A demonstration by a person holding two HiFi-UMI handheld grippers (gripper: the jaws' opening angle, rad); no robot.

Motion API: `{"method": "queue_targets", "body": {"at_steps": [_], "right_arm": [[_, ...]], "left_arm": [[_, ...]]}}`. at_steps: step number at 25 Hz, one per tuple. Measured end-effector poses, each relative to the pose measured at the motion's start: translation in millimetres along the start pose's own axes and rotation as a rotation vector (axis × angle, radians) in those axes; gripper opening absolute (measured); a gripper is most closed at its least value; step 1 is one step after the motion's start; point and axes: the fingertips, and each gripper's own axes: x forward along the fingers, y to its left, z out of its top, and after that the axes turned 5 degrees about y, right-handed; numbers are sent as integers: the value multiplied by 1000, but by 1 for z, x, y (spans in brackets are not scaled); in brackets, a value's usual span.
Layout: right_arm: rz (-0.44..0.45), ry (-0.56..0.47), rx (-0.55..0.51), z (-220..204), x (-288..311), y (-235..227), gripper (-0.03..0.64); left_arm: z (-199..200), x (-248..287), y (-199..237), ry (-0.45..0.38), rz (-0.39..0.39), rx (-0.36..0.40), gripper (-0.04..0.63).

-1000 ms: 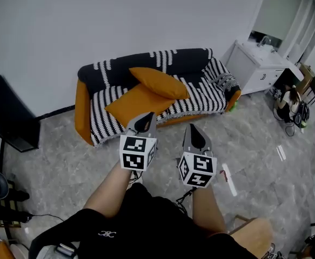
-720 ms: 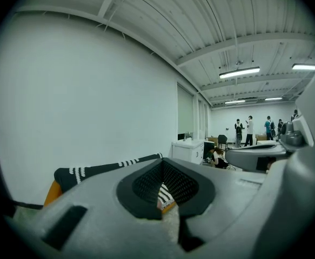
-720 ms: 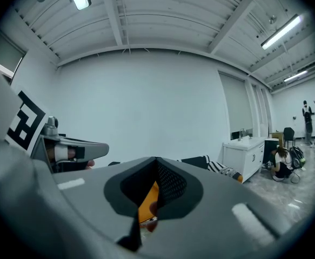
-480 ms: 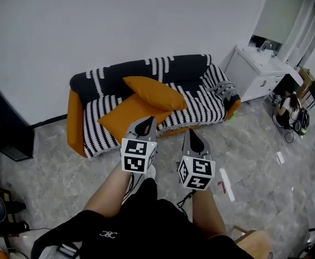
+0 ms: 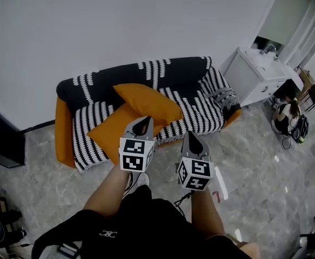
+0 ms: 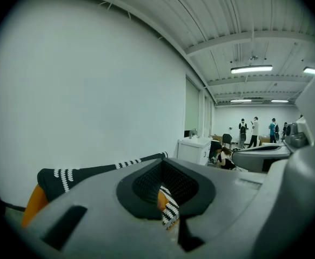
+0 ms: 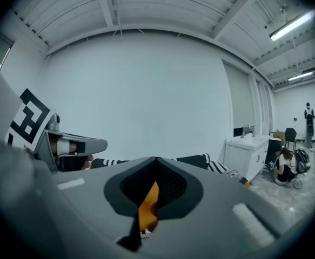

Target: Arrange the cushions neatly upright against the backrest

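Two orange cushions [image 5: 146,104] lie on a striped sofa [image 5: 200,112] against the wall [image 5: 119,20].

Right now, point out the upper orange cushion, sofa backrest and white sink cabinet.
upper orange cushion [image 5: 146,102], head view, its middle
sofa backrest [image 5: 181,69], head view, dark top
white sink cabinet [image 5: 260,82], head view, front

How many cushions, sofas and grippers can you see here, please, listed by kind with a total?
orange cushions: 2
sofa: 1
grippers, the left gripper and the right gripper: 2
total: 5
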Motion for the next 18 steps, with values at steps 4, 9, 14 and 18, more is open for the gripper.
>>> {"method": "queue_targets", "body": {"at_steps": [4, 9, 14, 18], "right_arm": [[16, 18, 9, 10, 56, -5, 8], [43, 41, 15, 17, 117, -4, 8], [53, 71, 13, 16, 156, -3, 8], [57, 126, -6, 4, 174, -2, 8]], "left_arm": [[9, 40, 36, 21, 27, -7, 9], [15, 82, 82, 53, 66, -18, 9], [6, 111, 116, 89, 86, -50, 9], [-6, 123, 132, 115, 97, -82, 9]]}}
